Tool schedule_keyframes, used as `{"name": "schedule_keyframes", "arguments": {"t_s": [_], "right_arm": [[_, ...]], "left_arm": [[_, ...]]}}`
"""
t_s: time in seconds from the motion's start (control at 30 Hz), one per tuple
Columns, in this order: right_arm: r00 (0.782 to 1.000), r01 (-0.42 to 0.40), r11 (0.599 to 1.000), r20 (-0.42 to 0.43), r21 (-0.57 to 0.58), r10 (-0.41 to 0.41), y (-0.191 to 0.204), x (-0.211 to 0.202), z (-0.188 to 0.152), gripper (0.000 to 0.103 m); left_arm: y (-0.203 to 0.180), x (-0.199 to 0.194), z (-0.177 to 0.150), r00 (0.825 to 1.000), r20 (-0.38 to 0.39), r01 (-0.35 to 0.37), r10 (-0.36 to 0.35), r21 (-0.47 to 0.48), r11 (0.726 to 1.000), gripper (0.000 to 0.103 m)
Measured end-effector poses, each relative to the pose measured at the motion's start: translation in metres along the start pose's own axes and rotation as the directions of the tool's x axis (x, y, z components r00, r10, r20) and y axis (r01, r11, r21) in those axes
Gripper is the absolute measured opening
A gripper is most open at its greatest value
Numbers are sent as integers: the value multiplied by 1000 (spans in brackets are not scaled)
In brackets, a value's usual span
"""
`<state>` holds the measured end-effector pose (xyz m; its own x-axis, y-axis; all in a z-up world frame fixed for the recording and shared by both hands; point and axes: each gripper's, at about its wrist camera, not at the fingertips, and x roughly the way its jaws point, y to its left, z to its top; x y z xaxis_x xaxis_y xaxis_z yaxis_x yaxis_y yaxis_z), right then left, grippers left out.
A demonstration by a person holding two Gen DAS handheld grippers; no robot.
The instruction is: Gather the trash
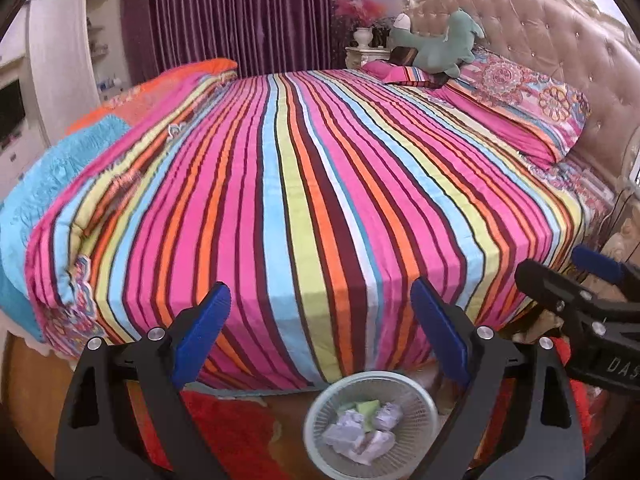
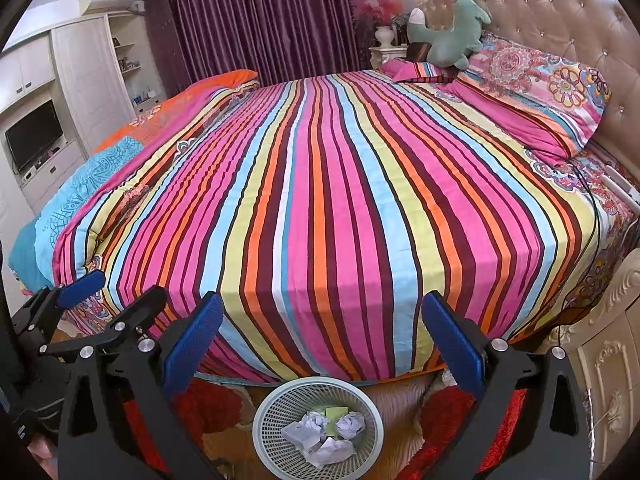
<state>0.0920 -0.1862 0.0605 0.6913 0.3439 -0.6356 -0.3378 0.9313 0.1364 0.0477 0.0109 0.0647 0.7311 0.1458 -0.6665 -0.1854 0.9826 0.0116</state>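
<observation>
We see the trash, crumpled paper balls (image 2: pixel 316 434) and a green scrap (image 2: pixel 335 414), lying inside a pale mesh waste basket (image 2: pixel 262 420). The basket stands on the floor at the foot of the big bed with the striped cover (image 2: pixel 320 208), next to a red rug (image 2: pixel 208 404).

Our left gripper (image 1: pixel 320 332) hangs over the basket with its blue pads (image 1: pixel 208 328) wide apart and nothing between them. Our right gripper (image 2: pixel 320 344) hangs beside it, also spread wide and holding nothing.

Farther off, a green plush toy (image 2: pixel 448 36) sits on the flowery pillow (image 2: pixel 532 88) by the padded headboard (image 2: pixel 560 12).
</observation>
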Motion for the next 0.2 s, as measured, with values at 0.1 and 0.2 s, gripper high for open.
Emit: {"name": "schedule_keyframes", "arguments": {"t_s": [0.1, 0.2], "right_arm": [[1000, 2, 1000, 3, 3, -2, -1, 0, 0, 95], [1000, 1, 1000, 5, 7, -1, -2, -1, 0, 95]], "left_arm": [[6, 2, 3, 998, -16, 53, -54, -33, 998, 89], [6, 2, 3, 998, -15, 53, -54, -30, 998, 89]]}}
